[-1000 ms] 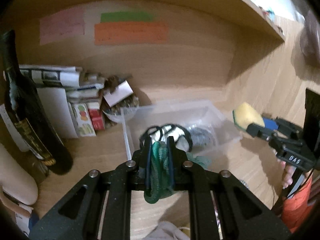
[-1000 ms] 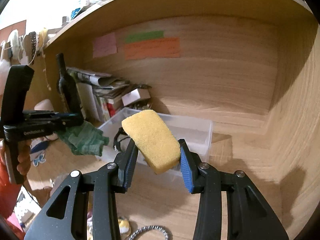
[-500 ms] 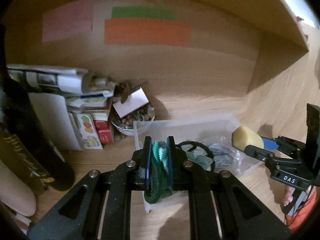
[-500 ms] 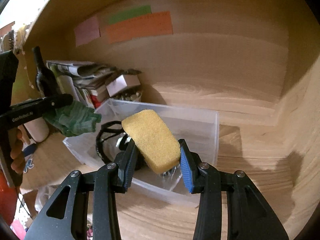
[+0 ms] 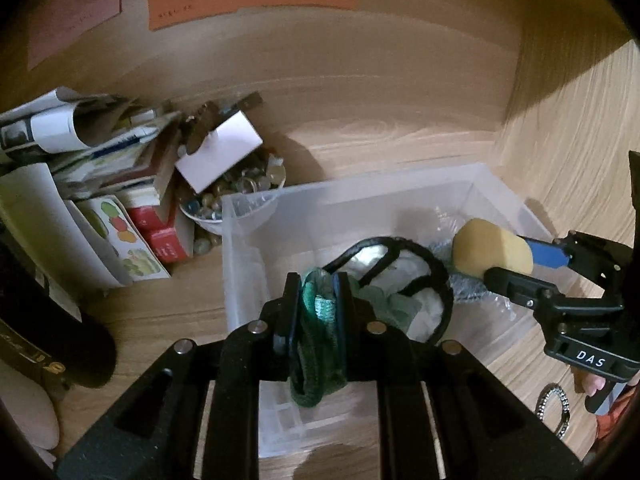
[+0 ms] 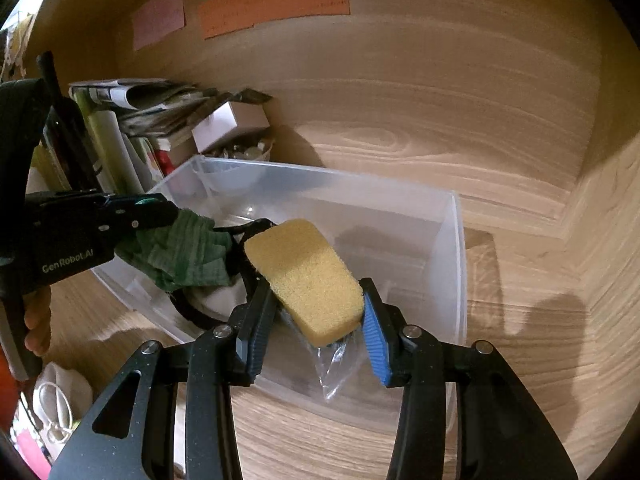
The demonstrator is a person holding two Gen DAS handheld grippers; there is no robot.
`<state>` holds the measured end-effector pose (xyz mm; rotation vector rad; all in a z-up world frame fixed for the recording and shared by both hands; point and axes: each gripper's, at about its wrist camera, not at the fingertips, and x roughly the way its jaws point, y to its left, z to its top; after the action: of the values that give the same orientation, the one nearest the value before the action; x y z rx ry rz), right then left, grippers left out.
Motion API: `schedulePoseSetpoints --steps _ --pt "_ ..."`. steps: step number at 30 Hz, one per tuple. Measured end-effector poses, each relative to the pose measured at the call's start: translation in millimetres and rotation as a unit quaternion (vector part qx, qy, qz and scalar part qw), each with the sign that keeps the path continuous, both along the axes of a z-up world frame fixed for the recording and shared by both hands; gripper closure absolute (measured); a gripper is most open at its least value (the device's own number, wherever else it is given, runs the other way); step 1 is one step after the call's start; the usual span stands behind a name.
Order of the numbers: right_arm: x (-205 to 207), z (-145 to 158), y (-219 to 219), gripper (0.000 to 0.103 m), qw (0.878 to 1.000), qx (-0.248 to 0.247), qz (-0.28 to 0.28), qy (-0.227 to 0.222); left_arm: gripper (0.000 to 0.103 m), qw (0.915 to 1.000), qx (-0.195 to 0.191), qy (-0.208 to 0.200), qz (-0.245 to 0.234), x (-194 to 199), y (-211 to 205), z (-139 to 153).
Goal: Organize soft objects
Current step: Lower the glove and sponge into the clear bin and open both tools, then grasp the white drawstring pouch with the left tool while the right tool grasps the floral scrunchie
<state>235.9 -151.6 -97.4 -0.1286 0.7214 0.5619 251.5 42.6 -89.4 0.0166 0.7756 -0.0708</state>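
Note:
My left gripper point(image 5: 318, 300) is shut on a green cloth point(image 5: 320, 340) and holds it over the near left part of a clear plastic bin point(image 5: 248, 264). The cloth point(image 6: 184, 252) hangs from it in the right wrist view. My right gripper point(image 6: 316, 312) is shut on a yellow sponge point(image 6: 306, 280) and holds it above the bin point(image 6: 456, 264). The sponge point(image 5: 492, 250) also shows at the right in the left wrist view. Inside the bin lie a black-rimmed white thing point(image 5: 400, 272) and crumpled clear plastic point(image 6: 332, 372).
A bowl of glass pebbles point(image 5: 236, 188), boxes and folded papers point(image 5: 100, 148) stand left of the bin against the wooden back wall. A dark bottle point(image 6: 64, 132) stands at the far left. A wooden side wall point(image 6: 612, 240) closes the right. A metal ring point(image 5: 554, 408) lies at the front right.
Both grippers have moved forward and down over the bin, each still holding its object. The bin now looks larger and nearer.

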Motion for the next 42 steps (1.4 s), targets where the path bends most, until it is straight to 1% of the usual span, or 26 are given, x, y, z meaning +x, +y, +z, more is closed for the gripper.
schedulePoseSetpoints --steps 2,3,4,5,7,8,10,13,14,15,19,21,23,28,31,36,42 --pt "0 0 0 0.058 1.0 0.0 0.0 0.003 0.083 1.0 -0.001 0.006 0.002 2 1 -2" --pt "1 0 0 0.055 1.0 -0.001 0.0 0.004 0.078 1.0 -0.001 0.009 0.002 2 1 -2" --pt "1 -1 1 0.048 1.0 -0.001 -0.001 0.005 0.072 0.9999 -0.002 0.011 0.001 1 -1 -2" --pt "1 0 0 0.041 1.0 0.0 -0.003 0.004 0.069 0.9999 -0.003 0.011 0.0 0 -1 -2" --pt "0 2 -1 0.038 1.0 0.002 -0.004 0.001 0.058 1.0 0.0 0.007 0.001 -2 -1 0" --pt "0 3 -1 0.038 1.0 0.003 -0.003 -0.001 0.055 1.0 0.002 0.004 0.002 -4 -2 1" --pt "-1 7 -3 0.036 1.0 0.006 -0.004 -0.004 0.046 1.0 0.003 -0.001 0.002 -9 -2 6" --pt "-7 14 -6 0.028 1.0 0.017 -0.006 -0.011 0.04 0.9999 0.002 -0.01 0.001 -21 -3 15" --pt "-11 17 -7 0.026 1.0 0.024 -0.006 -0.015 0.038 0.9999 0.001 -0.013 0.001 -23 -2 18" --pt "-14 21 -8 0.026 0.999 0.03 -0.005 -0.019 0.034 0.9998 0.001 -0.018 0.001 -28 -2 21" --pt "-33 36 -17 0.017 0.998 0.045 -0.014 -0.045 0.014 0.9989 -0.001 -0.045 0.015 -46 1 38" --pt "-41 42 -21 0.015 0.997 0.051 -0.017 -0.057 0.012 0.9981 -0.003 -0.058 0.021 -55 2 46" --pt "-50 49 -26 0.012 0.996 0.061 -0.017 -0.066 0.011 0.9974 -0.004 -0.067 0.024 -66 2 52" --pt "-76 58 -33 0.004 0.993 0.067 -0.016 -0.092 0.006 0.9957 -0.001 -0.088 0.029 -95 2 61" --pt "-91 59 -34 0.003 0.993 0.066 -0.01 -0.099 0.004 0.9949 0.007 -0.097 0.027 -115 0 60" --pt "-112 45 -32 0.003 0.994 0.067 0.004 -0.084 0.003 0.9952 0.013 -0.093 0.026 -144 -7 48" --pt "-129 14 -20 0.003 0.997 0.065 0.03 -0.039 0.002 0.998 0.013 -0.056 0.024 -172 -14 16"
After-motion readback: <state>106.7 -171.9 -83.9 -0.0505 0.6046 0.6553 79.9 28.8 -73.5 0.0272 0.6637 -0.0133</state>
